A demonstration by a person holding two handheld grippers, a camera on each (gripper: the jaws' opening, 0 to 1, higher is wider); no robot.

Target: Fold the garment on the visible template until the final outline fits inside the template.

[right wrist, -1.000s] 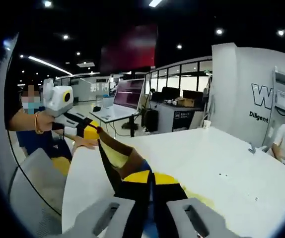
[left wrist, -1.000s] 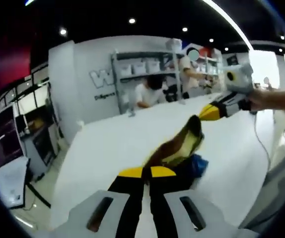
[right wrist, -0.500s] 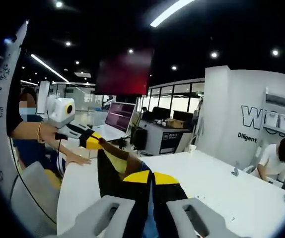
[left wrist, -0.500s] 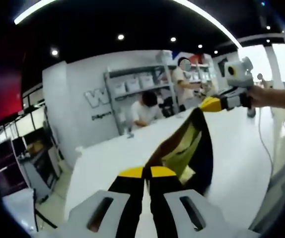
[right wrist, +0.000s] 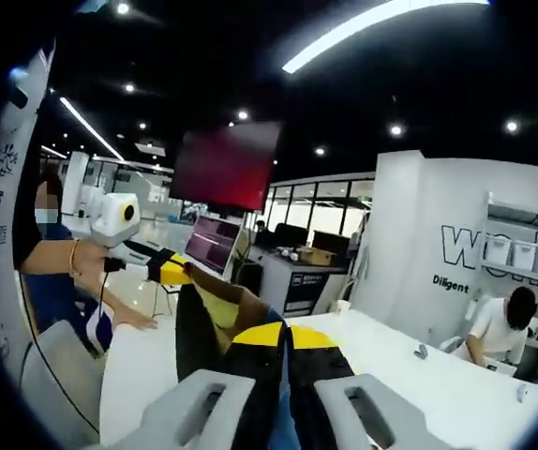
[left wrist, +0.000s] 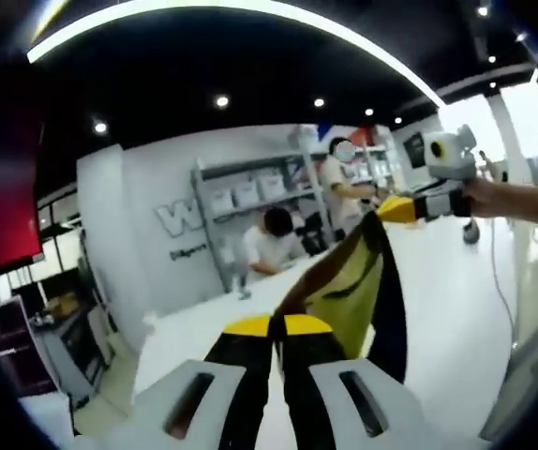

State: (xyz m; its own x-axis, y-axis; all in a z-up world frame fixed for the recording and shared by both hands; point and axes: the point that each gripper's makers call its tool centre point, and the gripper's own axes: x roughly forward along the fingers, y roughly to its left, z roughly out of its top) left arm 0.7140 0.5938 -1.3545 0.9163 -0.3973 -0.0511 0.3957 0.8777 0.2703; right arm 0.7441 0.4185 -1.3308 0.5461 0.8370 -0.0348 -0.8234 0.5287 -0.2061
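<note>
Two tongs hold one garment point(left wrist: 358, 281) stretched between them, up off the white desk point(left wrist: 438, 300). In the left gripper view the left tongs point(left wrist: 278, 325) have yellow tips pressed together on a brown edge of the cloth. From there the cloth runs up and right to the right tongs point(left wrist: 388, 210), also pinched on it, held by a hand point(left wrist: 487, 195). The garment shows brown, yellow-green and dark panels and hangs down below the line between the two grips; the lower end is cut off by the left tongs' body, so whether it touches the desk cannot be told.

In the right gripper view the right tongs point(right wrist: 286, 335) are closed on the same garment point(right wrist: 215, 314), with a bit of blue fabric just below the tips. The cloth leads up left to the left tongs point(right wrist: 180, 273), gripped on it, held by a person point(right wrist: 49, 272) with a wrist bracelet. Their other hand point(right wrist: 130, 320) rests flat on the desk point(right wrist: 419, 394).

Behind: shelves point(left wrist: 250, 202) with white bins, two people point(left wrist: 274, 246) at the far desk edge, a red screen point(right wrist: 224, 167), a monitor point(right wrist: 210, 242).
</note>
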